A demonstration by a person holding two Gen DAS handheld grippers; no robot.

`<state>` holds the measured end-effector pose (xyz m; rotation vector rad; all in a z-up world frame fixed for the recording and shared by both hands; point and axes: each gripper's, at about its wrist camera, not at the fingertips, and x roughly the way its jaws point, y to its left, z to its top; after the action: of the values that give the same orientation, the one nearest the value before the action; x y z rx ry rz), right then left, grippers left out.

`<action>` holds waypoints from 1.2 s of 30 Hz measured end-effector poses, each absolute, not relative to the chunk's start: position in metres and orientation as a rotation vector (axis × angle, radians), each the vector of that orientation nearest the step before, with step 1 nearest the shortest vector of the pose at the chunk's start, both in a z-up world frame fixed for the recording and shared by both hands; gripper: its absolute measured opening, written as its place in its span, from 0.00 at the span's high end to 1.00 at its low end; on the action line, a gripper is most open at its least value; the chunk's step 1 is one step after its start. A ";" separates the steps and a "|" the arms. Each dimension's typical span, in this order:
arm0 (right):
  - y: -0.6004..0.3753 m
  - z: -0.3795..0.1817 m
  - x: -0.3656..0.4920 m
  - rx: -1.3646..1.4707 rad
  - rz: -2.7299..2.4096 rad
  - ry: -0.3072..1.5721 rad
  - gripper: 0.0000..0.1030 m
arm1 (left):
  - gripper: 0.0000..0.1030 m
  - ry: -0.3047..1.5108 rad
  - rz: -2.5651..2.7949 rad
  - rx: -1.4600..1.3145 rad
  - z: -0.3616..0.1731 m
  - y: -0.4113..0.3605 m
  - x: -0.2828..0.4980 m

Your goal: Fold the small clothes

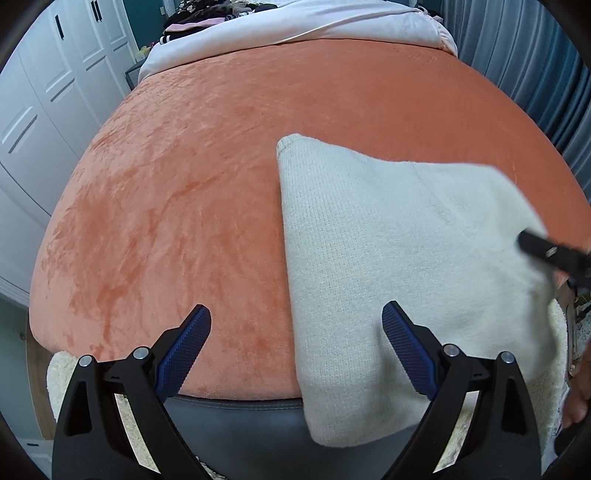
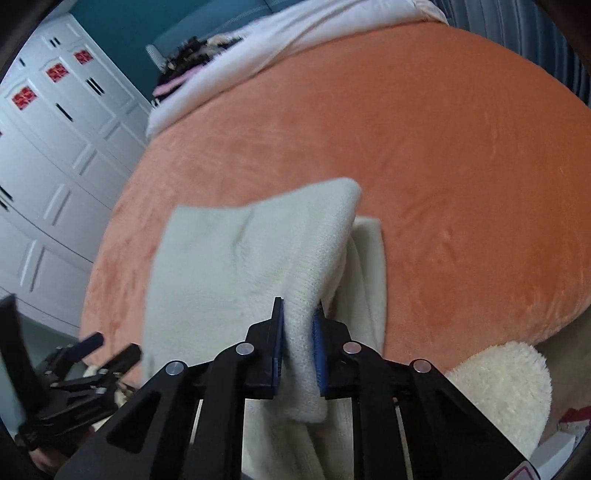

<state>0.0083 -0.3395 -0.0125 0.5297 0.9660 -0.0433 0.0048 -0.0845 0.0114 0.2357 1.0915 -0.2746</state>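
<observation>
A cream knit garment (image 1: 388, 258) lies on the orange bed cover (image 1: 184, 184), with its near end hanging over the bed's front edge. My left gripper (image 1: 295, 325) hovers open above that edge, its blue pads (image 1: 184, 347) wide apart and holding nothing; the right pad is over the garment. In the right wrist view my right gripper (image 2: 299, 332) is shut on a lifted fold of the cream garment (image 2: 229, 266), which drapes away from the jaws over the lower layer. The right gripper (image 1: 550, 254) shows blurred at the right edge of the left wrist view.
A white duvet (image 1: 295, 33) and dark clothes (image 1: 221, 14) lie at the bed's far end. White wardrobe doors (image 1: 48, 103) stand left. A fluffy cream rug (image 2: 506, 384) lies by the bed. The left gripper (image 2: 107, 350) appears at lower left in the right wrist view.
</observation>
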 end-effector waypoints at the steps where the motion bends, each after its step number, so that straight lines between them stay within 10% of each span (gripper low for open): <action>1: -0.339 -0.005 0.007 0.517 -0.045 0.942 0.90 | 0.11 1.095 -0.274 0.239 0.010 -0.086 0.006; 10: -0.360 -0.059 0.008 0.550 -0.114 1.095 0.83 | 0.11 1.116 -0.273 0.269 0.001 -0.094 0.005; 13: -0.360 -0.031 -0.003 0.531 -0.124 1.028 0.64 | 0.11 1.130 -0.283 0.230 0.000 -0.092 0.009; 15: -0.360 -0.028 -0.007 0.506 -0.133 1.028 0.34 | 0.11 1.164 -0.331 0.148 -0.002 -0.088 0.013; 30: -0.368 -0.114 0.029 0.771 0.009 1.146 0.05 | 0.04 1.378 -0.516 -0.365 -0.078 -0.073 0.057; 32: -0.365 -0.113 0.034 0.768 0.028 1.145 0.05 | 0.04 1.407 -0.503 -0.409 -0.083 -0.076 0.058; 36: -0.358 -0.099 0.035 0.732 0.052 1.132 0.56 | 0.24 1.401 -0.522 -0.284 -0.063 -0.094 0.052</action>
<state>0.0351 -0.3582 -0.0995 0.7318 1.1322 0.0521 0.0516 -0.0943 -0.0629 -0.2841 1.4007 -0.5225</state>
